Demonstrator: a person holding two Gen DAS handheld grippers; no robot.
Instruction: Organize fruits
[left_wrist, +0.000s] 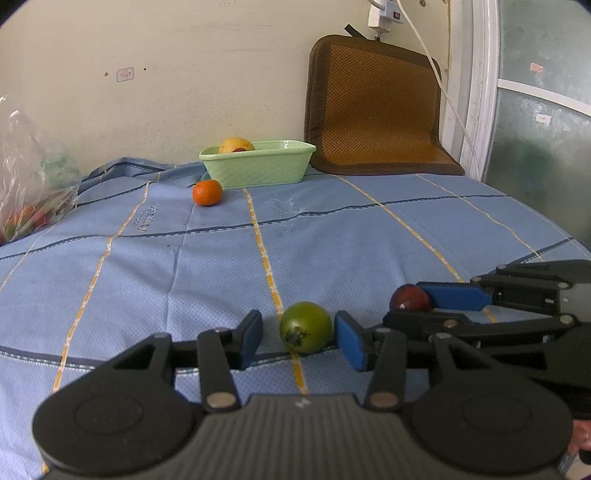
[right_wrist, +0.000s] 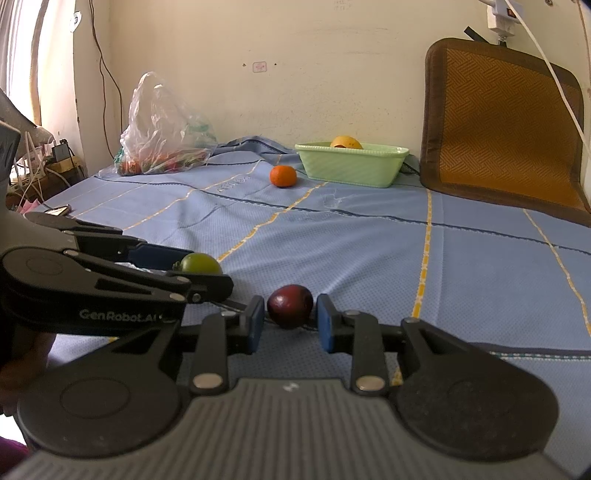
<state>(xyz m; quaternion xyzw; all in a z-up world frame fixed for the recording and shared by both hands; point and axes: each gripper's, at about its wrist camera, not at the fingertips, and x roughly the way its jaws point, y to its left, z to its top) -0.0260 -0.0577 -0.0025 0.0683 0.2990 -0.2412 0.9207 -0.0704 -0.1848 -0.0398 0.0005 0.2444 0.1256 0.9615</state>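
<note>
A green tomato rests on the blue bedsheet between the fingers of my left gripper. That gripper is open: there is a clear gap at the left pad, and the right pad is close beside the tomato. A dark red fruit lies between the tips of my right gripper, which is open with thin gaps on both sides. A light green basket by the far wall holds a yellow fruit. An orange sits in front of the basket.
A clear plastic bag of produce lies at the far left of the bed. A brown woven cushion leans on the wall right of the basket, with a white cable across it. The two grippers sit side by side near the bed's front.
</note>
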